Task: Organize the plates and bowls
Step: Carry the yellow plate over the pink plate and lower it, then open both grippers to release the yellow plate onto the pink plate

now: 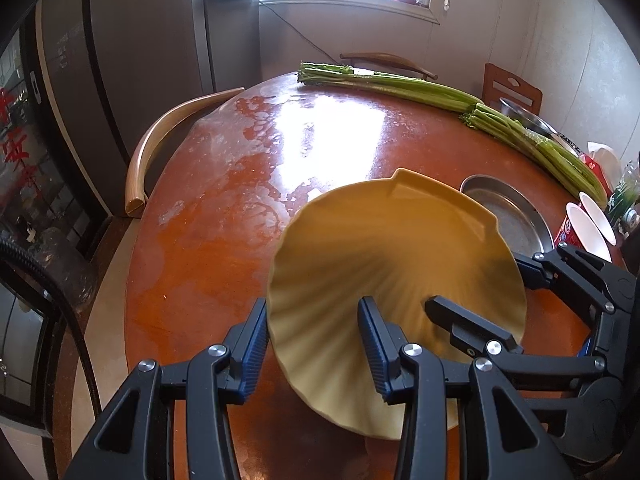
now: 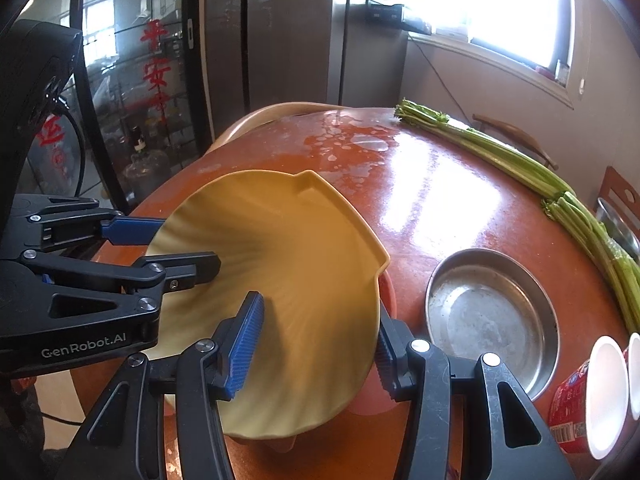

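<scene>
Left gripper [image 1: 316,344] and right gripper [image 2: 316,344] both clamping the yellow plate's [image 1: 384,264] opposite rims, holding it tilted over the red table [image 1: 208,240], steel dish [image 2: 492,320] sitting beside.

Red-brown table [image 1: 208,240] (glossy); celery [image 1: 400,84]; metal pan [image 1: 516,220]; cups [image 2: 600,396].

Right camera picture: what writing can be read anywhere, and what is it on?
"GenRobot.AI": white letters on the black body of the left tongs.
"平安": red characters on the glass door; the characters below are too blurred to read.
Print on the red paper cups: too small to read.
</scene>
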`<state>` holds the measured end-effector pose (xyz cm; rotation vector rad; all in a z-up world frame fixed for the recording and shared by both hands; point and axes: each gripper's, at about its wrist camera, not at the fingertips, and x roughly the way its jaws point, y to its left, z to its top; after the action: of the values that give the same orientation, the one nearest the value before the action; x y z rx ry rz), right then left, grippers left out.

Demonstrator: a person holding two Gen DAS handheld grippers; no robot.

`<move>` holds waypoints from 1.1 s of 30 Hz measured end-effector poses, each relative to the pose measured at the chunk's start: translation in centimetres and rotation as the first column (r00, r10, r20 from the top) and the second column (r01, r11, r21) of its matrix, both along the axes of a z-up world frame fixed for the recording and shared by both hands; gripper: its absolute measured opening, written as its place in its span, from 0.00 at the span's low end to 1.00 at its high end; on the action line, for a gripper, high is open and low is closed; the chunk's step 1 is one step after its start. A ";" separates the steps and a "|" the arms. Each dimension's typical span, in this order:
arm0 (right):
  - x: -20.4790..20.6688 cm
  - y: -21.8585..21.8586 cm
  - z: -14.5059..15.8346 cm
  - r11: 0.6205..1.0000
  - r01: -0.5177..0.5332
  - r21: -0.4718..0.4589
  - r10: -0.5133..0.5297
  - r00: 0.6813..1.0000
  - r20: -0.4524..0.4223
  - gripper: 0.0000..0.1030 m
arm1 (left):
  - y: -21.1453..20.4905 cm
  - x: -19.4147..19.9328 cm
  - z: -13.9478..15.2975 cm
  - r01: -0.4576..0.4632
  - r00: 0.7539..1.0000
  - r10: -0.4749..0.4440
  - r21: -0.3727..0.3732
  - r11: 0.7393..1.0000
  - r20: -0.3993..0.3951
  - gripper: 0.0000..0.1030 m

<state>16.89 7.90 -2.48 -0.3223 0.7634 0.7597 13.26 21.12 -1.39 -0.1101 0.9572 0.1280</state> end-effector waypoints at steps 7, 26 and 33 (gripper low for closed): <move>-0.6 0.2 -0.5 0.997 0.016 -0.075 -0.011 0.997 0.074 0.52 | 0.1 -0.1 -0.8 0.006 1.000 -0.007 -0.024 1.000 -0.010 0.42; -2.6 -6.3 1.6 0.971 0.225 0.083 -0.233 0.968 0.098 0.56 | -0.6 0.1 -0.6 0.006 1.000 -0.006 -0.028 1.000 0.012 0.46; -3.3 -9.2 3.0 0.950 0.280 0.136 -0.294 0.950 0.101 0.58 | -1.4 -0.3 0.3 0.013 0.999 -0.013 -0.011 1.000 0.049 0.57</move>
<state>13.59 -1.31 0.47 -0.1414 0.6302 0.5027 12.94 19.70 -1.10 -0.1167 0.9102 0.1074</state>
